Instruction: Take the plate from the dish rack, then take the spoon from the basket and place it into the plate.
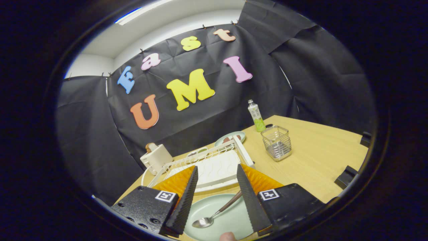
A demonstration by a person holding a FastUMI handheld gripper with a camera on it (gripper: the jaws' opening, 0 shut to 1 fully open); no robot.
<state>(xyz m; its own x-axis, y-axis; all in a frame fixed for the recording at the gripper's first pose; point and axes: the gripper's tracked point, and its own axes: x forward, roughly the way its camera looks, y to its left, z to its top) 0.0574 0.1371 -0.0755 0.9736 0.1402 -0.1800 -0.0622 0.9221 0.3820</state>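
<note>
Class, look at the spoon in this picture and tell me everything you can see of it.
The spoon lies flat on the pale green plate, between the open fingers of the gripper. Its bowl looks like shiny metal and faces up; its thin, dark brownish handle runs back toward the white dish rack and passes behind one finger. Neither finger presses on it. Only the plate appears to touch it.

I see a pale green round plate [230,219] carrying a silver metal spoon with a dark brown handle [217,212], a white wire dish rack [214,167], a shiny silver wire mesh basket [276,142], a green-and-white plastic bottle [256,115], and a light wood-grain table [317,157].
</note>
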